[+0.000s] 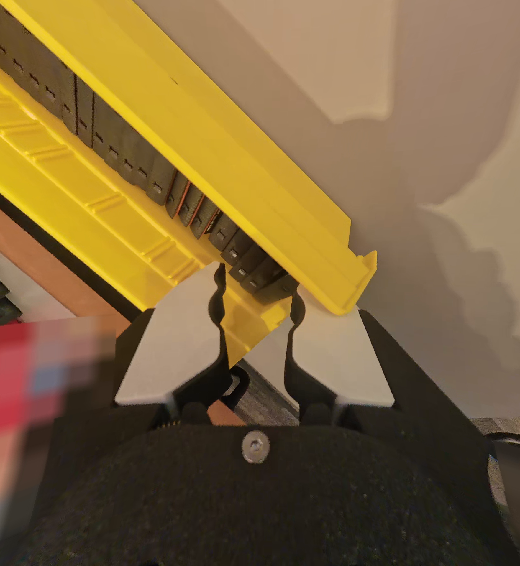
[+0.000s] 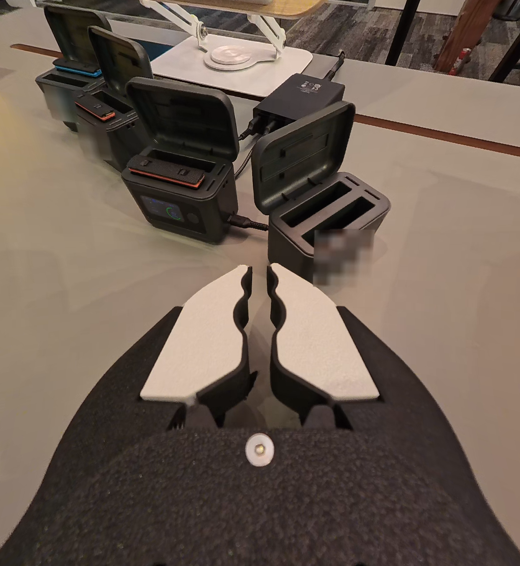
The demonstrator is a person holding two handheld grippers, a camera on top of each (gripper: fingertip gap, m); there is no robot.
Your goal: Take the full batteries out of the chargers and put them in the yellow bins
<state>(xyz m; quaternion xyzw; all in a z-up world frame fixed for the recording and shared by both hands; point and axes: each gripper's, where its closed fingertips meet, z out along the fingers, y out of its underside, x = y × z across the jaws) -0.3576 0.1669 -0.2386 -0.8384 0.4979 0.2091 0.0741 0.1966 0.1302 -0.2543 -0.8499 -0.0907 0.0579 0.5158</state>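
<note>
Here the left gripper (image 1: 257, 283) is right at the end of a yellow bin (image 1: 197, 147). Its white fingers (image 1: 179, 330) are spread apart, and nothing is held between them. The tips sit at the corner of the bin, just beside the last battery in a long row of dark batteries (image 1: 123, 153). The batteries stand side by side inside the bin, and some have an orange edge. The right finger tip looks very close to the last battery, but I cannot tell if it touches.

The right gripper (image 2: 259, 269) hangs over the grey counter (image 2: 68, 275). Its fingers (image 2: 203, 337) have only a thin gap between them and hold nothing.

In front of it stand four dark chargers with their lids up. The nearest charger (image 2: 329, 220) has two slots with no battery in them. The charger with a lit screen (image 2: 179, 199) has a battery with an orange edge (image 2: 166, 176) sticking up from its front slot. Behind it, another charger (image 2: 108, 122) also holds an orange-edged battery. The farthest charger (image 2: 65, 82) holds a battery with a blue edge (image 2: 77, 71). A black power box (image 2: 301, 95) with cables sits behind them.
</note>
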